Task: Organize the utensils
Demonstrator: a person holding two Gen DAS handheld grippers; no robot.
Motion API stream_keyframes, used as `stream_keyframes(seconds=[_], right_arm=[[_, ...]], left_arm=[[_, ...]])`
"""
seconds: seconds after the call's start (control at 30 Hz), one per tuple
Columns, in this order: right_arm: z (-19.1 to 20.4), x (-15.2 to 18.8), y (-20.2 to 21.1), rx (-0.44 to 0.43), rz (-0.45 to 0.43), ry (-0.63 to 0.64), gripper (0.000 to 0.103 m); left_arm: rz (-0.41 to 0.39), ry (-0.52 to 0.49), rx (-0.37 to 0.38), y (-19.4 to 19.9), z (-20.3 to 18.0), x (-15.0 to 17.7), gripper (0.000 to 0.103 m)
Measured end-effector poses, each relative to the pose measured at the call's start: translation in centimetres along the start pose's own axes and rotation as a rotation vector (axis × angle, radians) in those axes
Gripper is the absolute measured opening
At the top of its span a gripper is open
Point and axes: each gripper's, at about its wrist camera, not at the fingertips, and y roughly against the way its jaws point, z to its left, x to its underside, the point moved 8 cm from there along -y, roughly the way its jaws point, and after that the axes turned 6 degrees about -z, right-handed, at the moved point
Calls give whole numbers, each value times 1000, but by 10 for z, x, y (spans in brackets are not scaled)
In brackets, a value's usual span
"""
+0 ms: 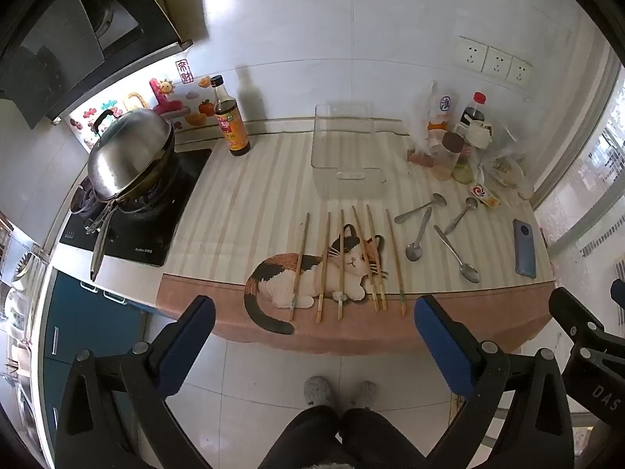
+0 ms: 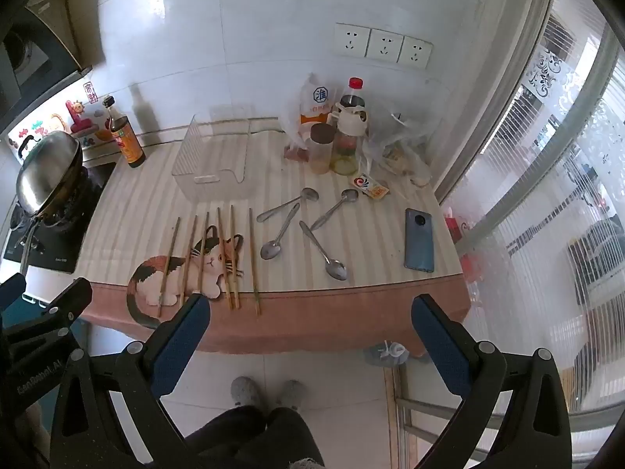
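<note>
Several wooden chopsticks [image 1: 341, 260] lie side by side across a cat picture on the striped counter mat; they also show in the right wrist view [image 2: 218, 258]. Several metal spoons [image 1: 418, 234] lie scattered to their right, also seen in the right wrist view [image 2: 308, 226]. A clear plastic bin [image 1: 343, 144] stands empty behind them, also in the right wrist view [image 2: 213, 160]. My left gripper [image 1: 312, 312] is open and empty, held off the counter's front edge. My right gripper [image 2: 310, 312] is open and empty, also in front of the edge.
A soy sauce bottle [image 1: 230, 117] and a lidded wok [image 1: 131, 152] on a stove stand at the left. Bottles, jars and bags [image 1: 457, 136] crowd the back right. A blue phone [image 1: 525, 248] lies near the right edge. Floor and the person's feet [image 1: 340, 391] are below.
</note>
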Motion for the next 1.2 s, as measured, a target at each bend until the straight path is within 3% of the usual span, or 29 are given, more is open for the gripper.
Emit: stream_keyframes(seconds=[1.2], right_arm=[[-3,0,3,18,1,20,103]], left_arm=[[-8,3,1,9,-1,-1,103]])
